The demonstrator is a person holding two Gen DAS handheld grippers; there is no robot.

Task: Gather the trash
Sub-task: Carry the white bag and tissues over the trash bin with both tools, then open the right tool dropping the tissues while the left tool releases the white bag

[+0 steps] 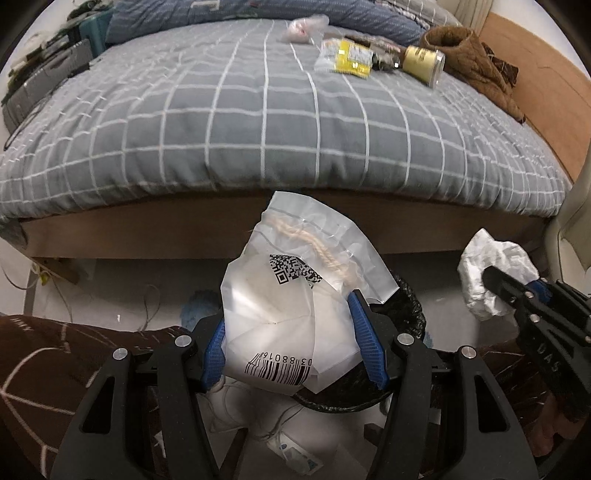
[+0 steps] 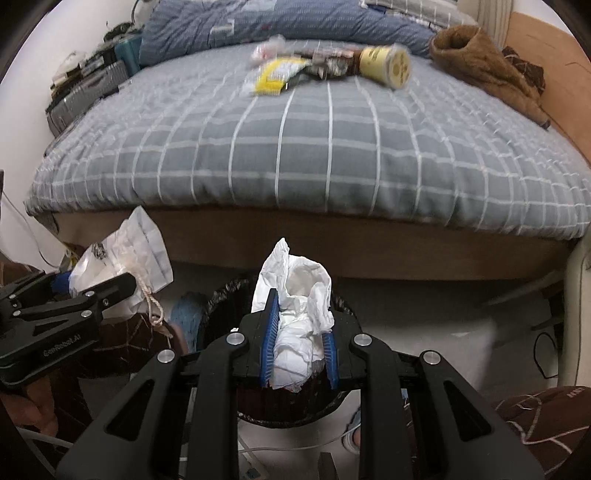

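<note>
My left gripper (image 1: 291,338) is shut on a clear plastic bag (image 1: 291,295) with a barcode and a bit of string, held over the black-lined trash bin (image 1: 406,299). My right gripper (image 2: 297,347) is shut on a crumpled white tissue (image 2: 299,314), held above the same bin (image 2: 229,295). Each gripper shows in the other's view, the right one (image 1: 517,295) with the tissue (image 1: 491,269), the left one (image 2: 92,295) with the bag (image 2: 122,254). More trash lies at the far end of the bed: a yellow wrapper (image 1: 347,57), a yellow can (image 1: 423,62), a clear wrapper (image 1: 306,27).
The bed with a grey checked cover (image 1: 258,122) fills the space ahead. A brown garment (image 1: 476,66) lies at its far right, a blue quilt (image 2: 280,22) at the back. Suitcases (image 1: 44,74) stand left. Cables and a power strip (image 1: 291,450) lie on the floor.
</note>
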